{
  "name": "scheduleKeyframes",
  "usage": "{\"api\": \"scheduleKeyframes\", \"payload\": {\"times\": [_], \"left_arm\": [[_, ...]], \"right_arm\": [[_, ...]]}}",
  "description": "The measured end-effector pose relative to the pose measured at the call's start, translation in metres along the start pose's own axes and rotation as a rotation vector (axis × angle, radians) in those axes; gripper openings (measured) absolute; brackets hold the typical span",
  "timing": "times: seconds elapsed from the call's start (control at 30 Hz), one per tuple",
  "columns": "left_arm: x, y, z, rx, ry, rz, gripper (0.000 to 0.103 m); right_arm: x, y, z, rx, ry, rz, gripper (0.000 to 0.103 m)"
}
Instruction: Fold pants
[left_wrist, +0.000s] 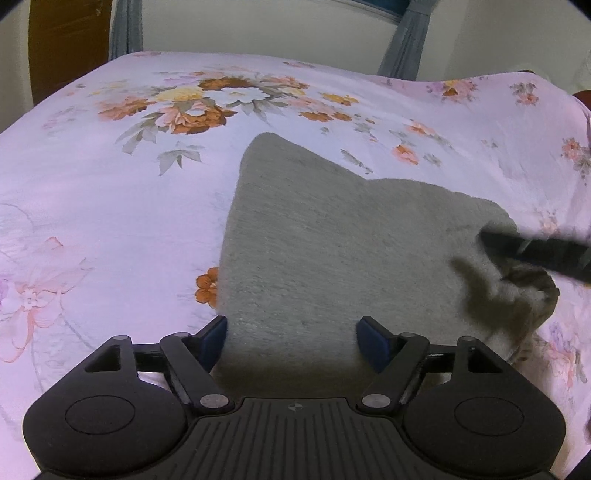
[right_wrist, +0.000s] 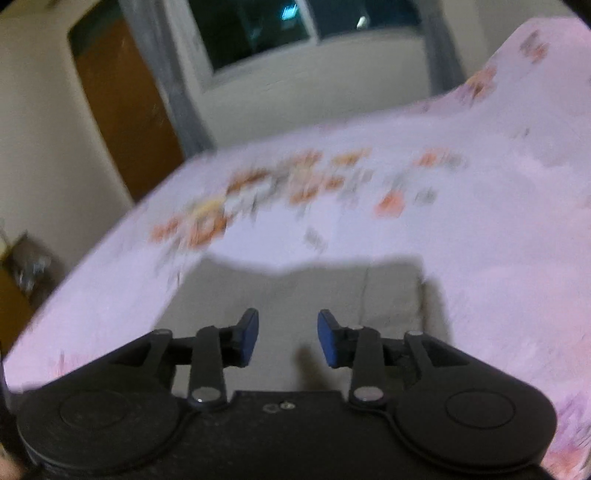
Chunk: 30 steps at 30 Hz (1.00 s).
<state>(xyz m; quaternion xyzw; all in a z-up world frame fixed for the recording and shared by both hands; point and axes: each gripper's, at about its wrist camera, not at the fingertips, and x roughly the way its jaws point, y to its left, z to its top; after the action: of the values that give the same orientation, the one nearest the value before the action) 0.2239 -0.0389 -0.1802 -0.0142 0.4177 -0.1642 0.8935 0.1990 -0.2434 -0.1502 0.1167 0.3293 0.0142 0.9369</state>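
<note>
Pale lilac bedsheet with an orange and white flower print covers the whole work surface, under and around both grippers, running away from the fingers to a cream wall with a dark window.

Grey fleece pants lie flat on the sheet as a folded wedge. In the left wrist view the cloth starts between the fingers and runs forward, its long axis pointing away from them and narrowing to a rounded tip ahead. The straight edge sits just inside the left-hand pad; the wider, rumpled end bulges off to the right.

Left gripper: blue pads stand wide apart, straddling the near end of the pants, nothing pinched. It tilts steeply down over the cloth.

Right gripper: jaws part-open, a clear gap between the blue pads, nothing held. The view is motion-blurred. The pants lie directly ahead of and under its fingers. In the left view it shows as a dark blurred bar over the rumpled right end, casting a shadow there.

Judgement: the left gripper is nearer the near edge, the right nearer the loose bunched end. The next move likely turns on gripping that rumpled end and carrying it across the long axis.
</note>
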Motion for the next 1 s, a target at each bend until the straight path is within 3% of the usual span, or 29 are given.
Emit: {"api": "scheduleKeyframes", "payload": {"times": [0.07,0.13,0.23,0.4,0.47,0.5,0.63,0.8,0.87,1.0], "left_arm": [[0.001,-0.001,-0.001,-0.001,0.001,-0.017,0.076],[0.002,-0.006,-0.001,0.012,0.002,-0.032,0.076],[0.003,-0.011,-0.002,0.039,-0.004,-0.031,0.079],[-0.001,-0.007,0.001,0.043,-0.005,-0.031,0.08],[-0.006,-0.005,0.006,0.052,-0.021,-0.034,0.08],[-0.007,-0.004,0.01,0.055,-0.032,-0.034,0.08],[-0.001,-0.007,0.028,0.069,-0.045,-0.022,0.08],[0.023,-0.012,0.051,0.071,-0.035,-0.018,0.08],[0.038,-0.013,0.059,0.062,-0.018,-0.015,0.08],[0.073,-0.015,0.076,0.044,-0.009,0.011,0.08]], "right_arm": [[0.013,-0.009,-0.012,-0.03,0.051,-0.102,0.021],[0.017,-0.027,-0.021,-0.014,0.055,-0.141,0.0],[0.015,-0.043,-0.024,0.028,0.058,-0.114,0.0],[0.013,-0.037,-0.02,0.039,0.067,-0.113,0.0],[0.004,-0.035,-0.012,0.076,0.056,-0.063,0.008],[-0.001,-0.031,-0.008,0.069,0.037,-0.045,0.02],[0.002,-0.008,0.017,-0.033,-0.013,-0.047,0.031],[0.027,-0.006,0.039,-0.068,-0.014,-0.077,0.032],[0.04,-0.01,0.037,-0.106,0.007,-0.126,0.032],[0.059,-0.033,0.026,-0.088,0.051,-0.132,0.021]]}}
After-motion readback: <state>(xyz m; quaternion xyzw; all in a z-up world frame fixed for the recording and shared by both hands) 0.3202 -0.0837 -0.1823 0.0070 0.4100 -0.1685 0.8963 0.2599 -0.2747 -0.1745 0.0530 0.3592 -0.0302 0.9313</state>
